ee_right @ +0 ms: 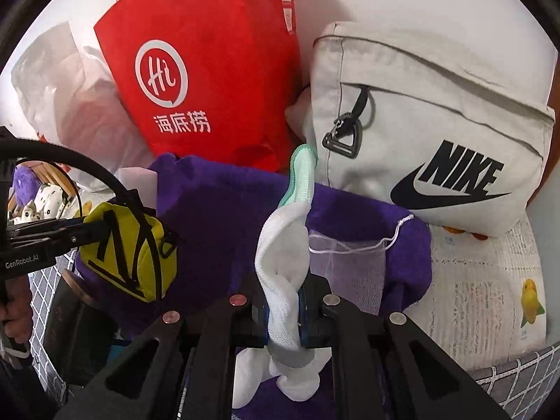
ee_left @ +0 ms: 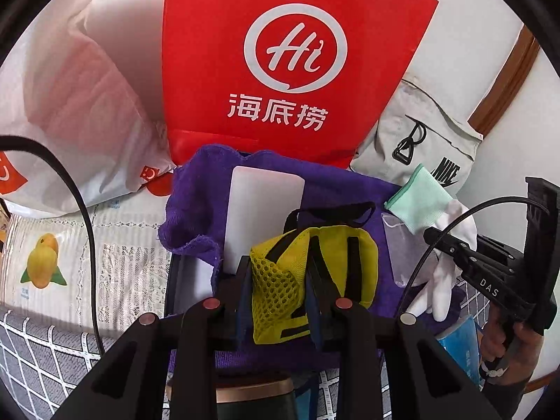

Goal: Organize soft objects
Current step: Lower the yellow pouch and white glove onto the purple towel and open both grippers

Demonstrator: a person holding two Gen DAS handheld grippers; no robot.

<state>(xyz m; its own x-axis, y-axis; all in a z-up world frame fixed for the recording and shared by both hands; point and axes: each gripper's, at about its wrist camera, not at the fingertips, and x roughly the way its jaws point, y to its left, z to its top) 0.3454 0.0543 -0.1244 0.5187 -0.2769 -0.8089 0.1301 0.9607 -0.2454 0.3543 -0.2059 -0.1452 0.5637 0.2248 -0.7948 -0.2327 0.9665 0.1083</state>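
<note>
My left gripper is shut on a yellow mesh pouch with black straps, held over a purple towel. The same yellow mesh pouch shows at the left of the right wrist view with the left gripper on it. My right gripper is shut on a white cloth glove with a mint-green cuff, hanging above the purple towel. From the left wrist view the white glove and the right gripper appear at the right. A sheer drawstring pouch lies on the towel.
A red non-woven bag stands behind, flanked by a white plastic bag and a grey Nike bag. A white flat box lies partly under the towel. A lemon-print package rests on the checked bed cover.
</note>
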